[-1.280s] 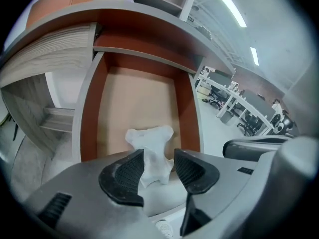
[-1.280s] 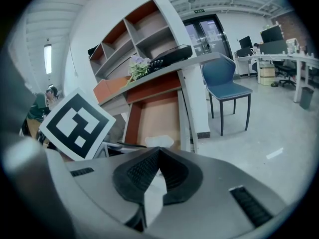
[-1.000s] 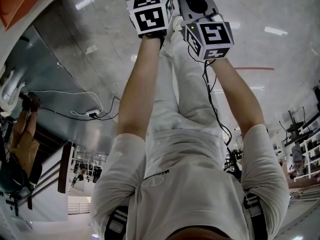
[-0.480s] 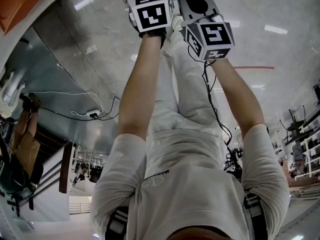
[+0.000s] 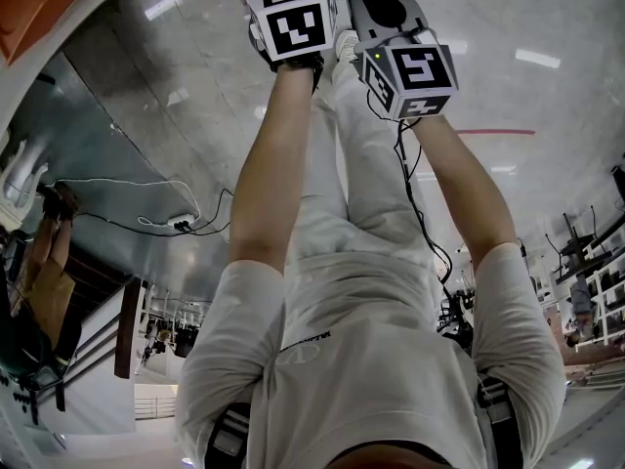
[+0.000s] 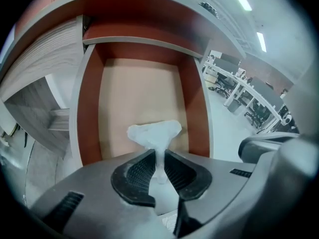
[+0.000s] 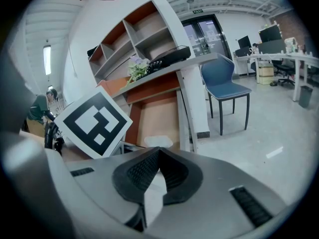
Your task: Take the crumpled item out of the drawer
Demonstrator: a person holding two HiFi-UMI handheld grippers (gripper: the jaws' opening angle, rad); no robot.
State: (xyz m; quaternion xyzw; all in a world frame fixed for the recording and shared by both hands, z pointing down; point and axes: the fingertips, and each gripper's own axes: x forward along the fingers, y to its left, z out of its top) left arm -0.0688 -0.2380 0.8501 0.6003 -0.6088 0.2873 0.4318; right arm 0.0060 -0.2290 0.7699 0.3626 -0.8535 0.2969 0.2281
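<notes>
The left gripper (image 6: 159, 156) points steeply down into the open drawer (image 6: 89, 108). Its jaws have just been closing and now pinch a thin fold of the crumpled white paper (image 6: 153, 133) between their ribbed black pads (image 6: 139, 171). The rest of the wad spreads out just past the fingertips, over the drawer's pale floor and between its red-brown walls, towards the near end. I can't tell whether it rests on the floor or hangs clear of it.

The right gripper (image 7: 158, 151) is held just beside the left, clenched, with its jaw tips meeting and nothing between them. From its side I see the left gripper's marker cube (image 7: 94, 123), with the drawer and the white wad just beyond. A blue chair (image 7: 224, 83) stands on the grey floor to the right of the desk. A leafy plant (image 7: 138, 68) sits on the desk top below an open shelf unit (image 7: 134, 39).

In the head view both of the person's arms reach forward, their marker cubes close together.
</notes>
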